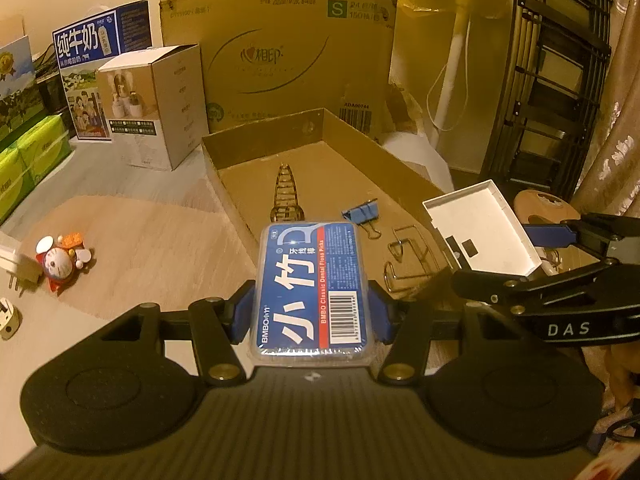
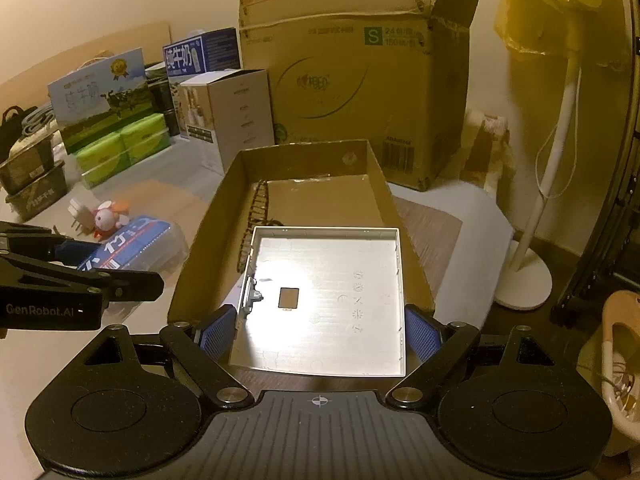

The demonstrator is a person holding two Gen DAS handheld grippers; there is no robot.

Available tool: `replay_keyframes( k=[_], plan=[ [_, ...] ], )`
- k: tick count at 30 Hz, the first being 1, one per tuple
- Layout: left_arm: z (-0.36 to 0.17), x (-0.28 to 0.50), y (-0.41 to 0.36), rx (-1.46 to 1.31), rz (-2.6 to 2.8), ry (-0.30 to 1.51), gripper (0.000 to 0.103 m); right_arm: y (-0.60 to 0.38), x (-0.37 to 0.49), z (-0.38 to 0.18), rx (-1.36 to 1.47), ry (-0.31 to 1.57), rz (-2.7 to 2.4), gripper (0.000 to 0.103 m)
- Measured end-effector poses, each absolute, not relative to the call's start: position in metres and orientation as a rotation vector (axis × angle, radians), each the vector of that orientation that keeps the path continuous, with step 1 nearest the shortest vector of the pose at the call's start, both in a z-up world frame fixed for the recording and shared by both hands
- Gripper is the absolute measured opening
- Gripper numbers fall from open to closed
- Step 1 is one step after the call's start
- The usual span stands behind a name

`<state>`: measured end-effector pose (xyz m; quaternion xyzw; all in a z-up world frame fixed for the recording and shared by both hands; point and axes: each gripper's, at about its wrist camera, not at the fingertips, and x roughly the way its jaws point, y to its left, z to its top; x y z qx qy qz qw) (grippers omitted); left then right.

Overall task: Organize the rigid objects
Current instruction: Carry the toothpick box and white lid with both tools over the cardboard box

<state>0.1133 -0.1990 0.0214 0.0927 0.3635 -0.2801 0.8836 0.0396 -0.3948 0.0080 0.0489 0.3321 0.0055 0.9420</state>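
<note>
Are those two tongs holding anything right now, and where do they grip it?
Yes, both. The left tongs clamp the blue floss pick box across its long sides, near its end. The right tongs hold the white square tray by two opposite edges.

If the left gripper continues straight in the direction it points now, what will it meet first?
Probably the low near wall of the shallow brown cardboard tray, or the brown plastic hair claw lying just inside; depth is unclear. The left gripper holds a blue floss-pick box.

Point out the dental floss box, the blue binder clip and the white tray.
dental floss box (image 1: pixel 312 288), left wrist view, label middle.
blue binder clip (image 1: pixel 359 214), left wrist view, blue body.
white tray (image 2: pixel 332 300), right wrist view, inner floor.
</note>
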Motion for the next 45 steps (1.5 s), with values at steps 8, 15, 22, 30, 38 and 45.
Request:
replay_keyframes(
  k=[8, 15, 22, 30, 38, 45],
  plan=[
    [0.029, 0.132, -0.201, 0.189, -0.576, 0.739, 0.054, -0.399, 0.063, 0.016, 0.082, 0.674, 0.021, 0.087],
    [0.03, 0.167, -0.206, 0.17, -0.558, 0.738, 0.054, -0.408, 0.094, 0.022, 0.078, 0.682, 0.04, 0.087],
    [0.028, 0.214, -0.218, 0.177, -0.541, 0.731, 0.054, -0.42, 0.138, 0.018, 0.052, 0.699, 0.056, 0.087],
    [0.014, 0.273, -0.23, 0.17, -0.515, 0.74, 0.054, -0.431, 0.191, 0.009, 0.02, 0.718, 0.096, 0.087],
    [-0.001, 0.311, -0.244, 0.188, -0.512, 0.757, 0.054, -0.435, 0.236, -0.007, -0.035, 0.76, 0.118, 0.087],
    [-0.009, 0.333, -0.255, 0.204, -0.508, 0.749, 0.054, -0.437, 0.26, -0.012, -0.077, 0.778, 0.123, 0.087]
  ],
)
